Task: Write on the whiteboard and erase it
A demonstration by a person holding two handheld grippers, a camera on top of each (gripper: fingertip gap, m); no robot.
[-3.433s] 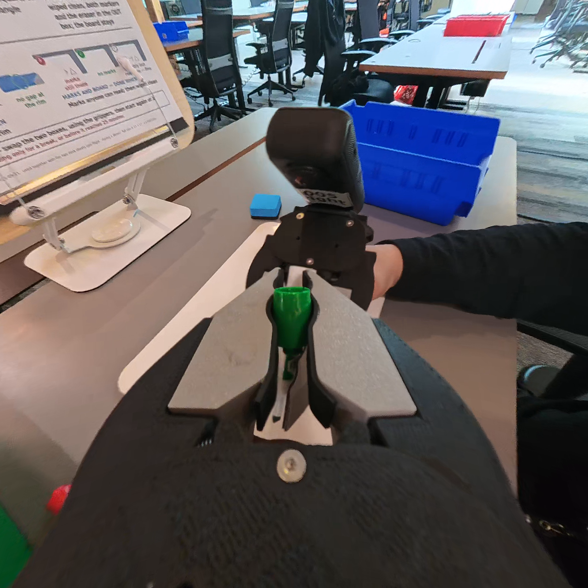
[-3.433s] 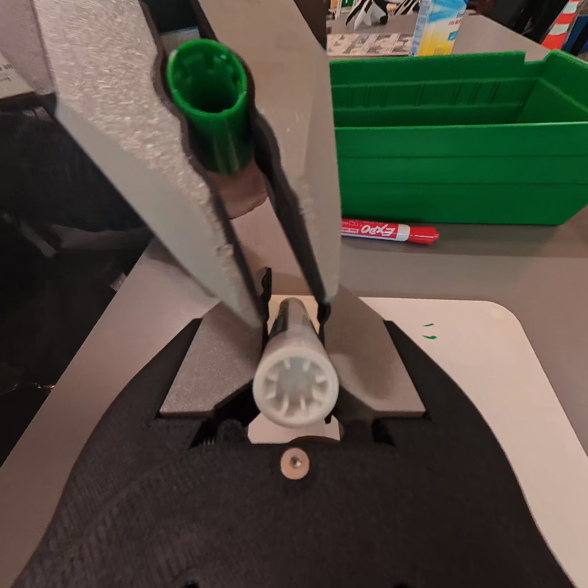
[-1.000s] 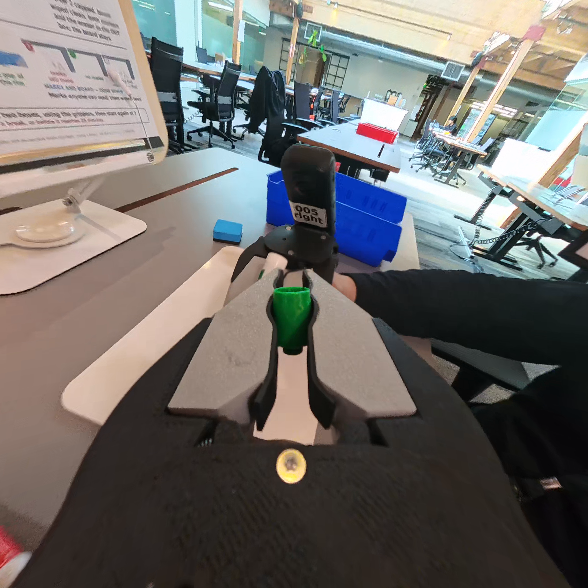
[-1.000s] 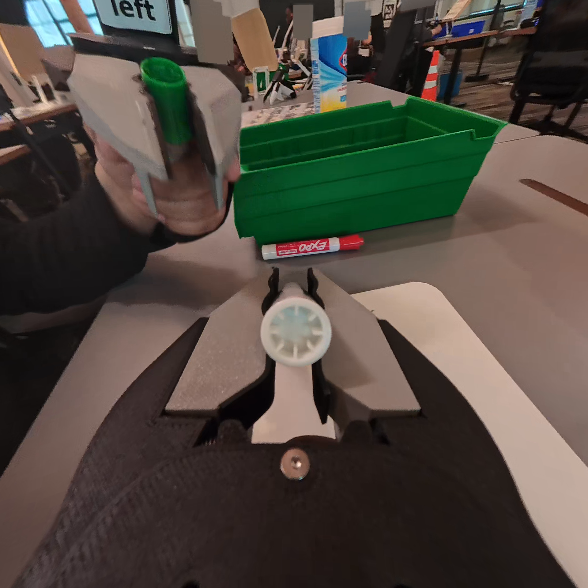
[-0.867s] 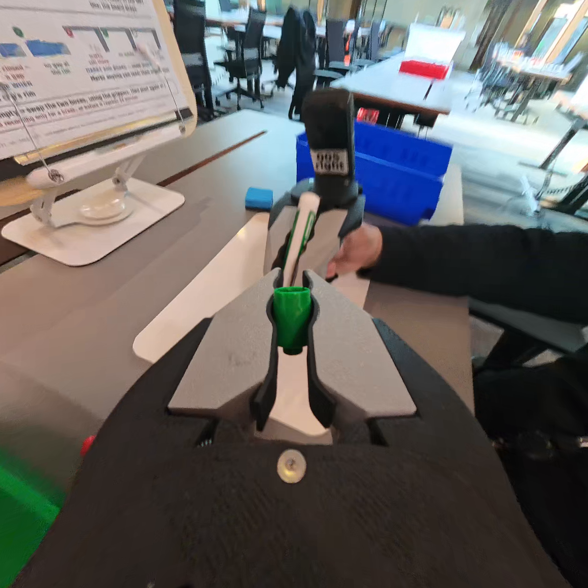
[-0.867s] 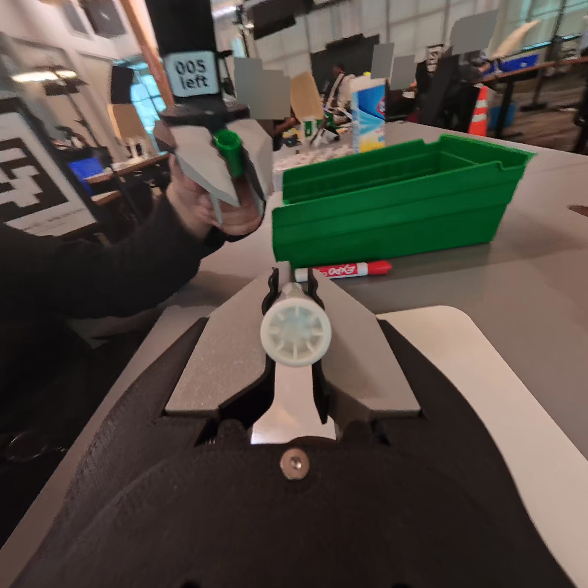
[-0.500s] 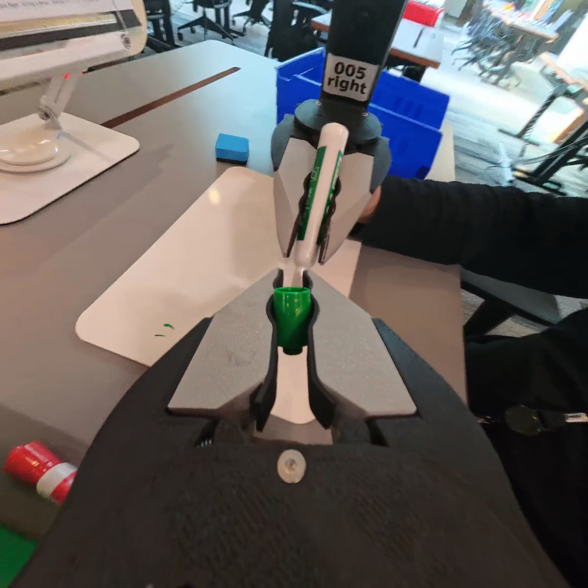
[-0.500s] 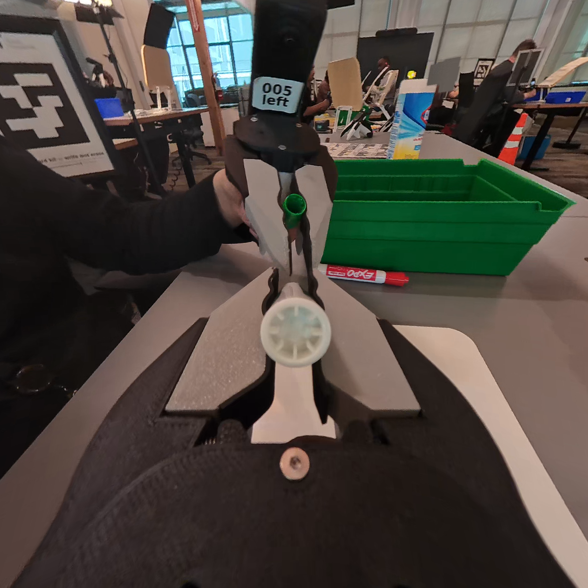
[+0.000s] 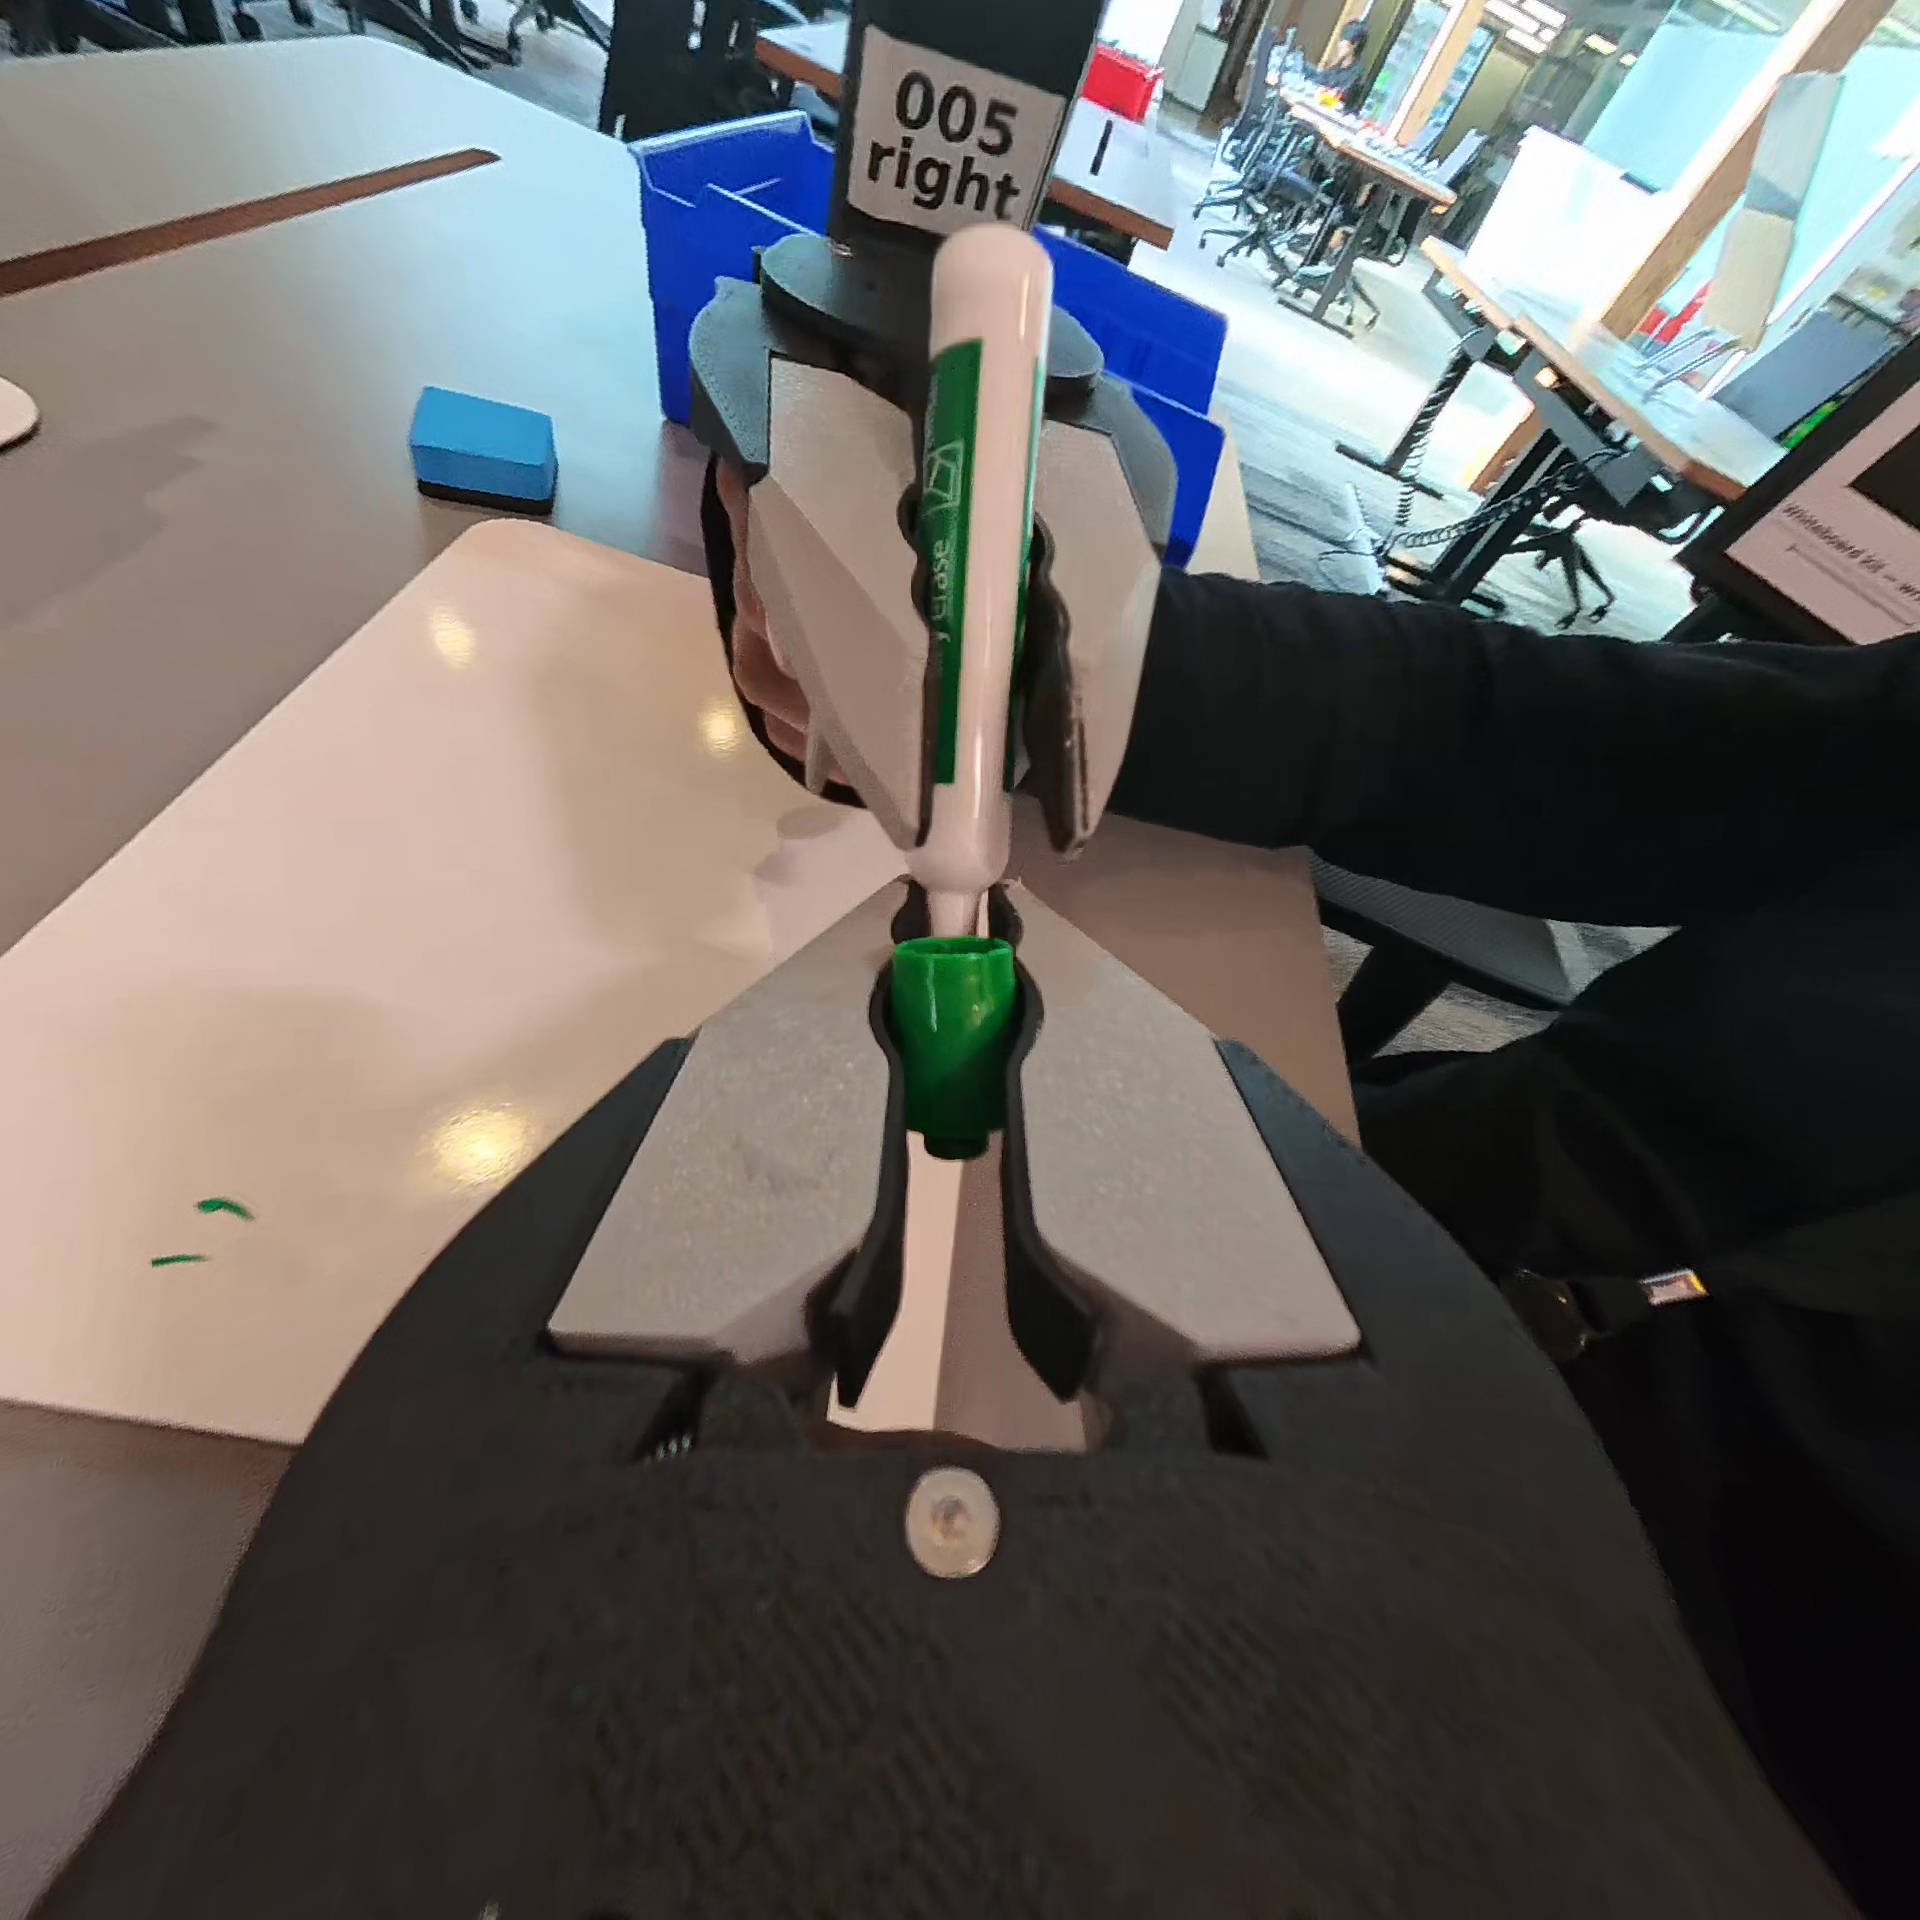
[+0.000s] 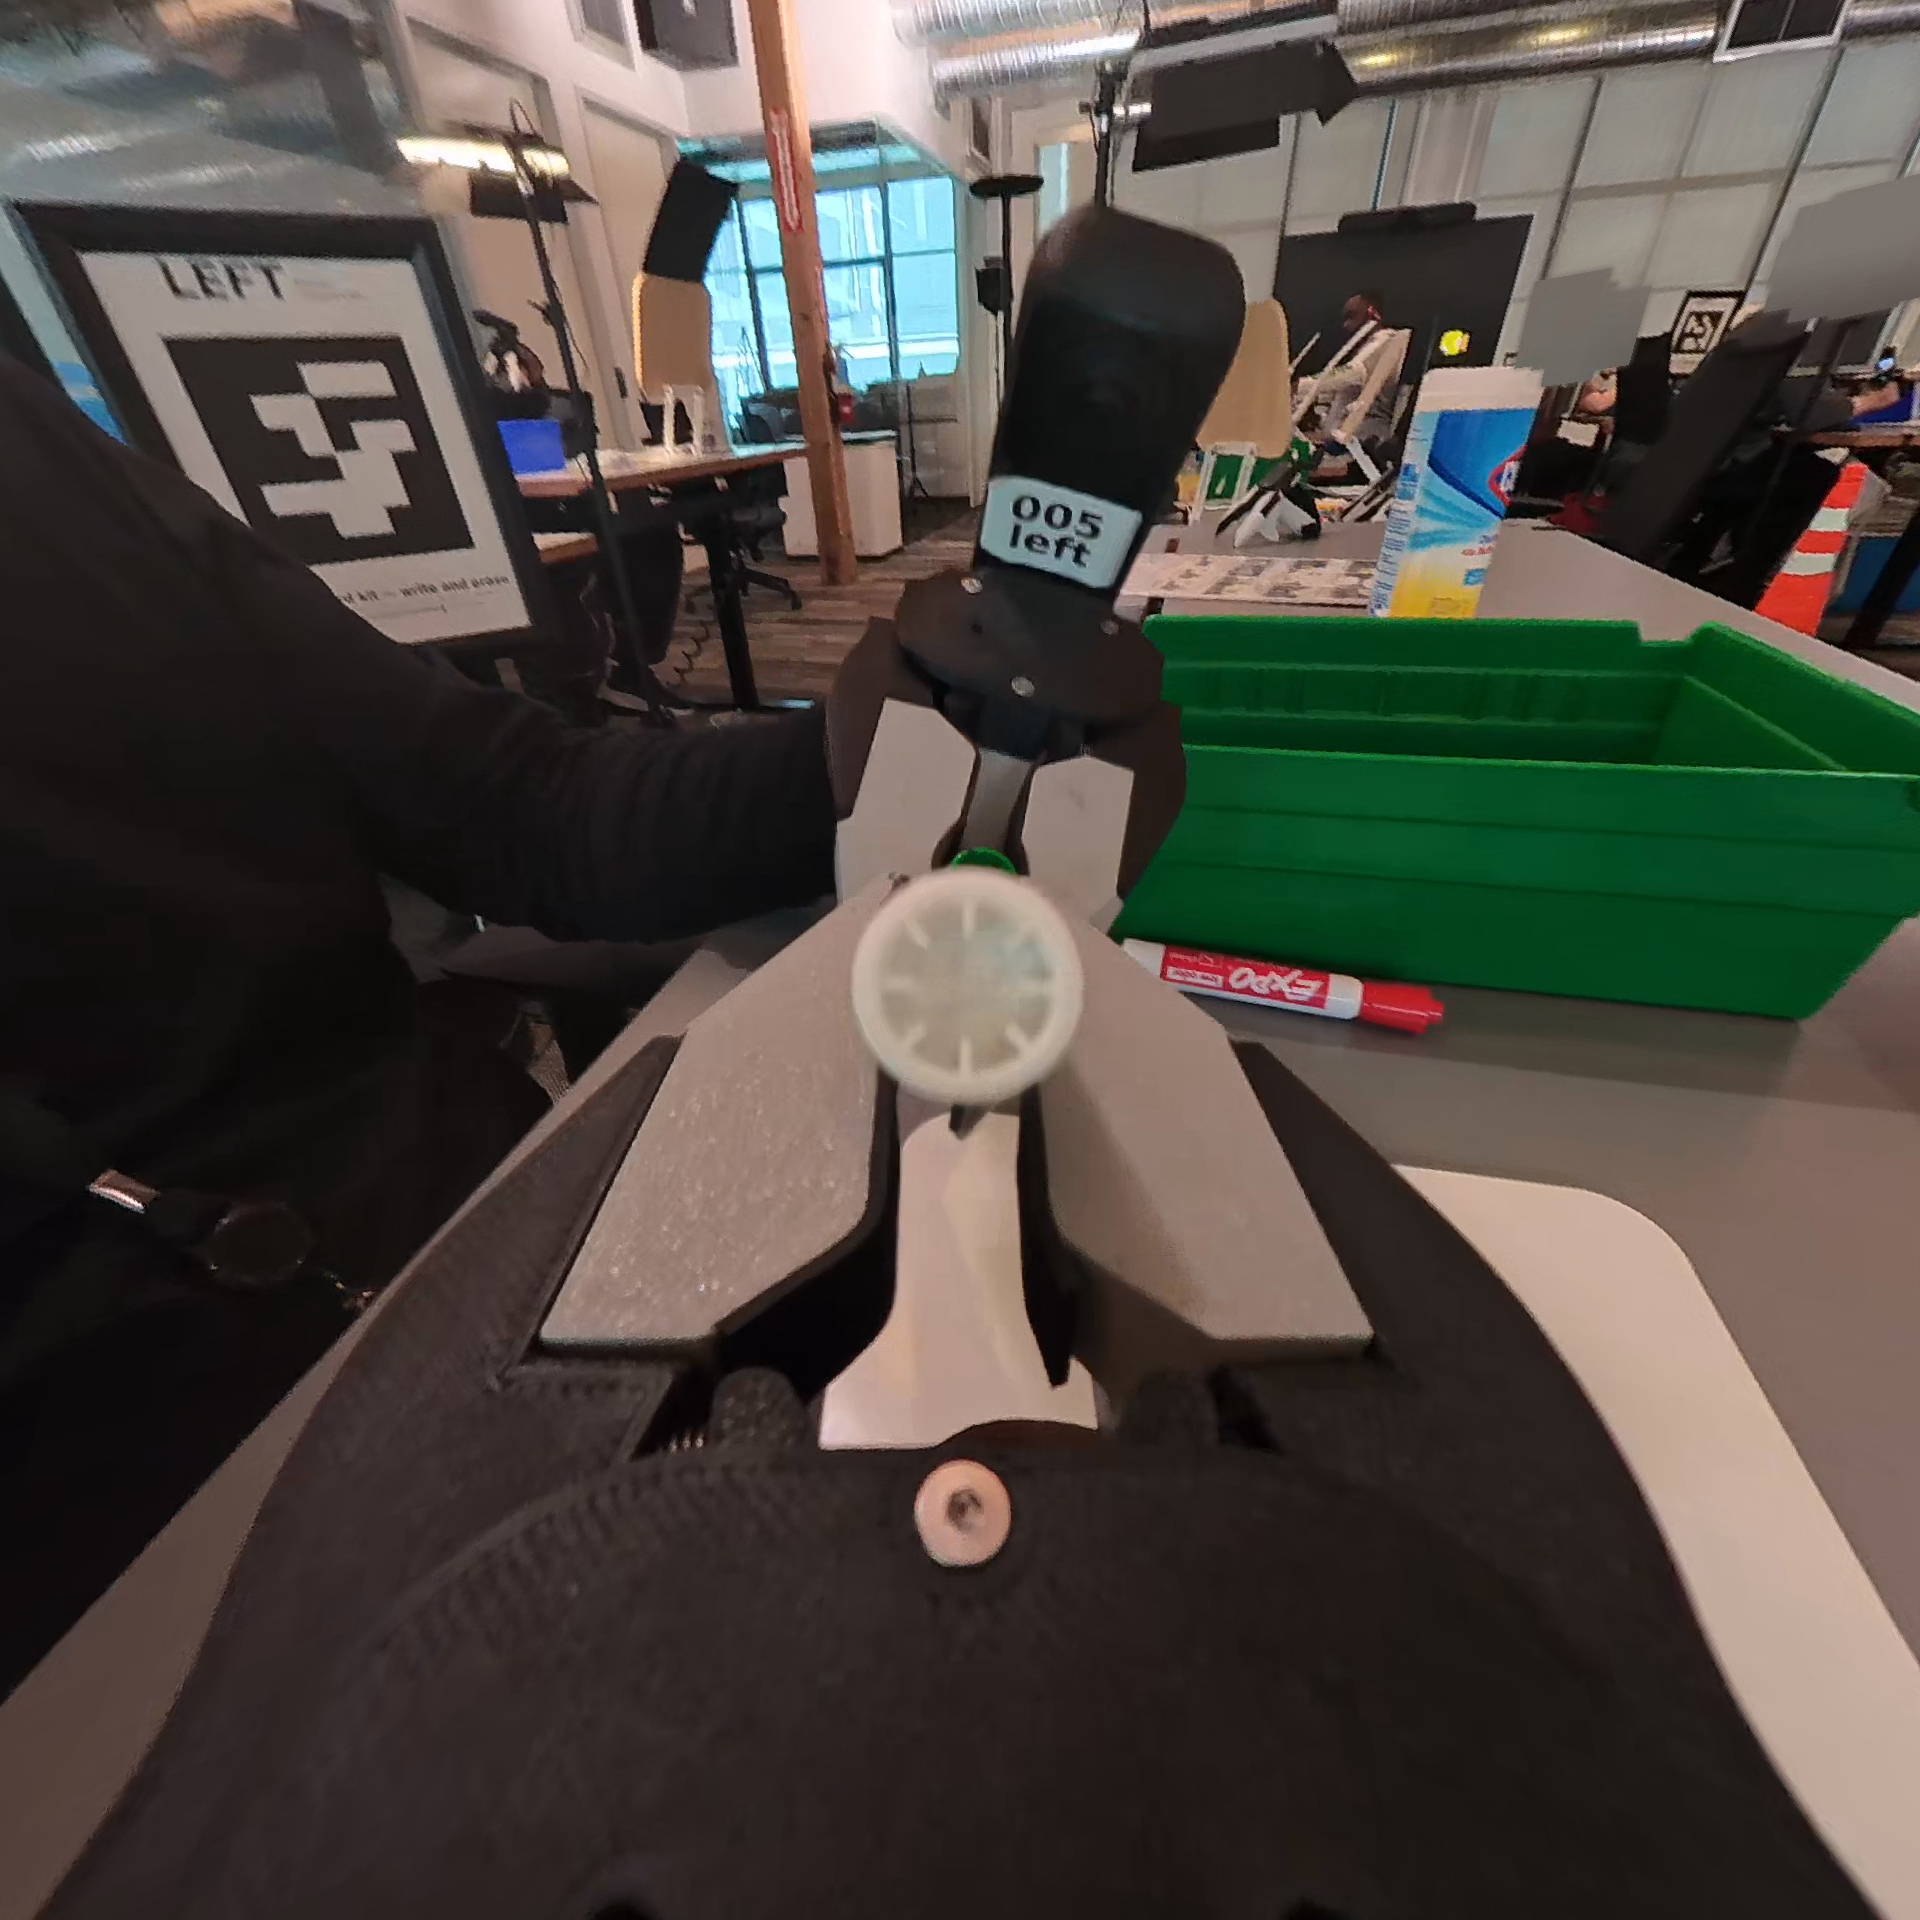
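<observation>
My left gripper (image 9: 951, 935) is shut on a green marker cap (image 9: 948, 1034). My right gripper (image 10: 961, 904) is shut on a white marker with a green label (image 9: 971, 582); in the right wrist view I see only its round white back end (image 10: 966, 987). The two grippers face each other above the white whiteboard (image 9: 343, 935). The marker's tip end points into the cap's open mouth and reaches it; the tip itself is hidden. Two small green marks (image 9: 203, 1231) are on the board's near left part.
A blue eraser (image 9: 480, 445) lies on the grey table beyond the board, a blue bin (image 9: 717, 249) behind it. A green bin (image 10: 1538, 800) and a red marker (image 10: 1288, 982) lie on the other side. A person's black sleeves hold both grippers. Between my left fingertips and the blue eraser (image 9: 480, 445) there is roughly 30 cm.
The two grippers have come together: the marker, first far from the cap, now points down into its mouth. Both grips stay shut.
</observation>
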